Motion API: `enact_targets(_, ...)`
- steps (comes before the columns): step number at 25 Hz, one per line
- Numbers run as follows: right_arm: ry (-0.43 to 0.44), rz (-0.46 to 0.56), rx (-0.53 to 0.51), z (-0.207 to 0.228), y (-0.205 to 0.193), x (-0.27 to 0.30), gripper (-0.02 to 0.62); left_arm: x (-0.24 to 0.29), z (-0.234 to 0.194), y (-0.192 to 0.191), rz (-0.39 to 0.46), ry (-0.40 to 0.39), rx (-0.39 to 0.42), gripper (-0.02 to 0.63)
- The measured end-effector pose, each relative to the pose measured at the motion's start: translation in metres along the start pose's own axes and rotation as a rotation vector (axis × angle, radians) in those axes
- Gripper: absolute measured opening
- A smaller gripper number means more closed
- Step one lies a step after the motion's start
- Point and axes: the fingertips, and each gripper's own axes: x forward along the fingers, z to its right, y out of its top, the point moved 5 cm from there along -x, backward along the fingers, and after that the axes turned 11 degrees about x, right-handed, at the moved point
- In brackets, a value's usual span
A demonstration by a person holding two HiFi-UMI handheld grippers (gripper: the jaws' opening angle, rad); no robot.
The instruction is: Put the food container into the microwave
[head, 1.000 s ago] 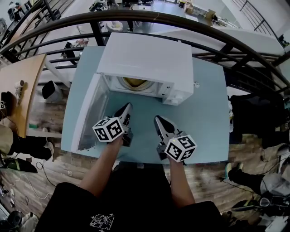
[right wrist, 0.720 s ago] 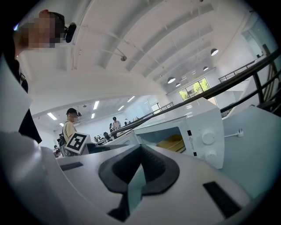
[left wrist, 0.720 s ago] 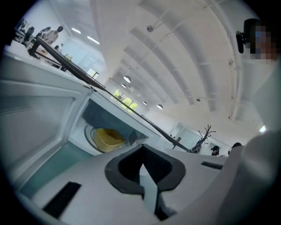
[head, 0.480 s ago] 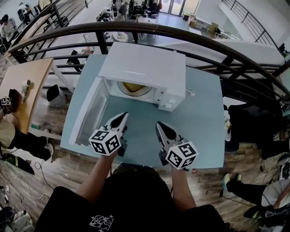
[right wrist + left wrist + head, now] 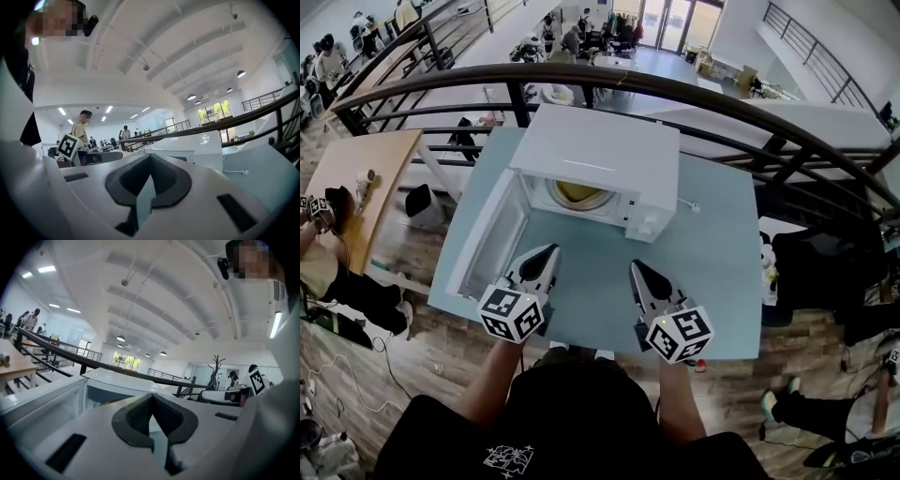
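The left gripper [image 5: 542,261] and right gripper [image 5: 639,274] are hovering over the near table [image 5: 722,262], each pinched together on nothing. Straight ahead, what looks to be the food container [image 5: 577,194] is sitting inside the microwave [image 5: 600,150]. Its door [image 5: 492,234] is hanging open leftward, nearer the left gripper.

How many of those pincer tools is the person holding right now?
2: the left gripper over the blue table before the open microwave, and the right gripper beside it. Both are shut and empty.
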Motion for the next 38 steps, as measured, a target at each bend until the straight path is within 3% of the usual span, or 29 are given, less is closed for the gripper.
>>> enact_targets(9,0.005,0.030,-0.032,-0.007,0.020,0.006,0.006,-0.009,-0.008,0.034,0.058,0.041,0.076,0.008)
enact_targets(18,-0.012,0.059,-0.052,-0.004,0.030,0.015,0.006,-0.006,-0.022,0.040,0.066,0.067,0.158,0.008)
enact_targets(24,-0.010,0.086,-0.057,-0.010,0.046,0.021,0.006,-0.002,-0.028,0.058,0.095,0.054,0.161,0.008)
enact_targets(38,-0.017,0.090,-0.058,-0.002,0.052,0.028,0.006,0.014,-0.034,0.058,0.090,0.025,0.146,0.008)
